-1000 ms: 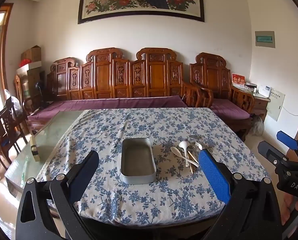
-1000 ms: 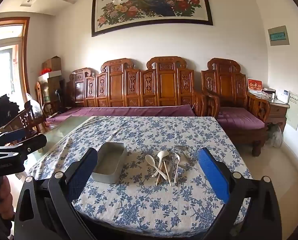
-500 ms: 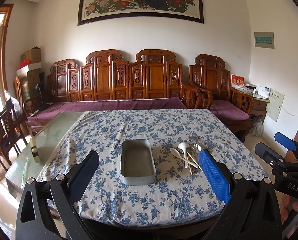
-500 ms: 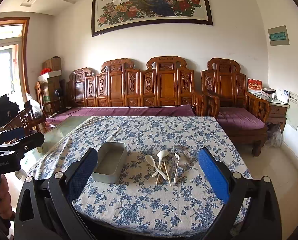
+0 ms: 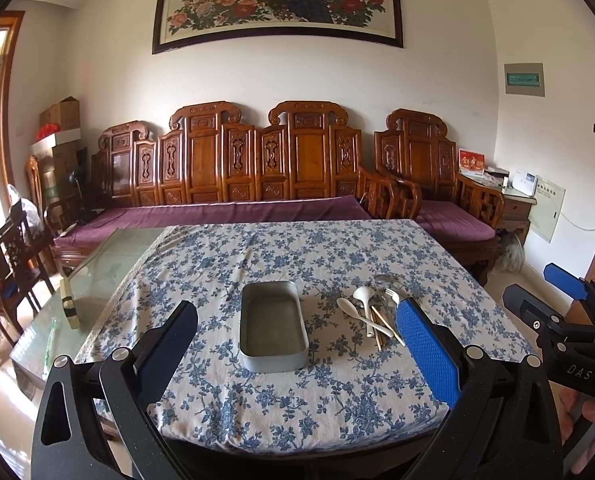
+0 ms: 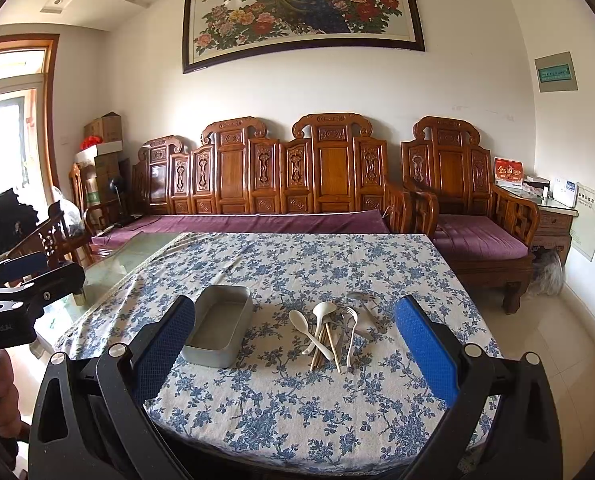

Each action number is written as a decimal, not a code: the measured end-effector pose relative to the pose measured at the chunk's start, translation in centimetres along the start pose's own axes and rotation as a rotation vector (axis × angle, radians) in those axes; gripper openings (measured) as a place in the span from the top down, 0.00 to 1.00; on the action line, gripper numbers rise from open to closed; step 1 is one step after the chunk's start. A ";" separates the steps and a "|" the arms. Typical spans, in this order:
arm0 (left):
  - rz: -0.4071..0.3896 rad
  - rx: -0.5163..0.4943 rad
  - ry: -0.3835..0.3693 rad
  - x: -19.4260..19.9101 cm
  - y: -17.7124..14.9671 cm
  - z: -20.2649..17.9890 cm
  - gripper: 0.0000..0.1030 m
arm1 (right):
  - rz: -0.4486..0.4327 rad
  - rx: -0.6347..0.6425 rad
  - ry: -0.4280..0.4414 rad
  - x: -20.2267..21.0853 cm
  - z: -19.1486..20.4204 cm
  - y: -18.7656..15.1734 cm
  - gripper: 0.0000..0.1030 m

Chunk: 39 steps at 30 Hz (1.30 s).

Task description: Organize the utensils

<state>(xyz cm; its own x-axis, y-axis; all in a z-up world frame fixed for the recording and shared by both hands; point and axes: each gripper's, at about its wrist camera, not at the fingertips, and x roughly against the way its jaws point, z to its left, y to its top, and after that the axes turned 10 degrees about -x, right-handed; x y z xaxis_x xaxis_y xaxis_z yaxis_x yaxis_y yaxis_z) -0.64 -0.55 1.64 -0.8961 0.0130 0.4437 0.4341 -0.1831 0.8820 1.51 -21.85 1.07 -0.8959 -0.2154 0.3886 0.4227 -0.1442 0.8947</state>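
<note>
Each hand-held gripper, left (image 5: 297, 344) and right (image 6: 295, 344), hangs spread wide, gripping nothing, above the tablecloth (image 6: 297, 408).

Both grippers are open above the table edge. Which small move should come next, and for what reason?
Probably bring the right gripper forward and down toward the utensils. They lie in a loose pile on the tablecloth, right of the tin, which holds nothing. Both grippers are open and hold nothing, and the pile is nearer the right one than the left gripper.

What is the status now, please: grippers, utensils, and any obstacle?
Left gripper open, right gripper open, both short of the table. Utensils piled on the cloth beside the empty metal tray. Nothing in the way.
</note>
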 end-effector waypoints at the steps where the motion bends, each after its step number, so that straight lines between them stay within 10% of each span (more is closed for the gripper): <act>1: -0.001 -0.001 0.000 0.0 0.0 0.0 0.06 | 0.001 0.000 0.000 0.0 -0.1 -0.1 0.02; 39: -0.003 -0.011 -0.006 0.4 0.1 -0.8 0.06 | -0.003 0.000 0.001 0.2 -0.3 0.1 0.02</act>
<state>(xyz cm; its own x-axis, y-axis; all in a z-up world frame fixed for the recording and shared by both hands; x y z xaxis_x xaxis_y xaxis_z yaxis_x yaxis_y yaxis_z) -1.02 -1.38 1.72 -0.8968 0.0193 0.4420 0.4303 -0.1940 0.8816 1.43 -22.20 1.20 -0.8969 -0.2163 0.3858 0.4203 -0.1449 0.8958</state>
